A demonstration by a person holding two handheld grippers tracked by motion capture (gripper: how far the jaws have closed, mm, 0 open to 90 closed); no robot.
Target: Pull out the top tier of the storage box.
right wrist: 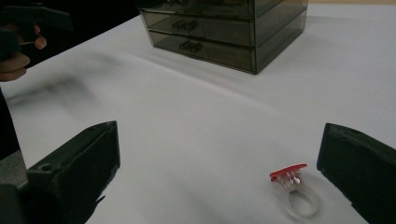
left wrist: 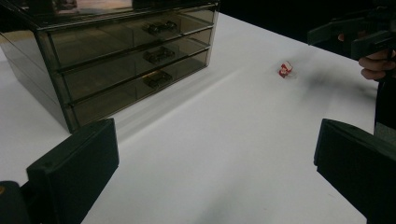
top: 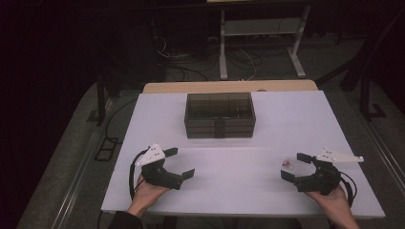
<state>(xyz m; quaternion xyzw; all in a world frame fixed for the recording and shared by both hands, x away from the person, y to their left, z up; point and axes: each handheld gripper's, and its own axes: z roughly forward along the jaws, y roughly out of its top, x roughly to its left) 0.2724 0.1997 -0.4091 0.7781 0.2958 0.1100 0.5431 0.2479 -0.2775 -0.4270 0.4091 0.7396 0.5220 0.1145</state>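
Ring (right wrist: pixel 296 193), clear plastic w/ a red top, lies flat on the white table (top: pixel 239 176), just in front of my right gripper (top: pixel 297 166) and a bit toward its right jaw; nothing touches it. From the high view it's a small pinkish spot (top: pixel 287 163) near the table's right front, well apart from the smoked 3-drawer box (top: pixel 219 114) at the back centre. All 3 drawers look pushed in, handles facing me.

Right gripper: jaws spread wide, nothing btwn them, hand (top: pixel 334 202) at the front edge. Left gripper (top: pixel 182 163): jaws also wide apart, holding nothing, sitting at front left w/ hand (top: pixel 145 193) under it. Left gripper view has the ring (left wrist: pixel 285 69) far across the table, near the other gripper (left wrist: pixel 355 35).
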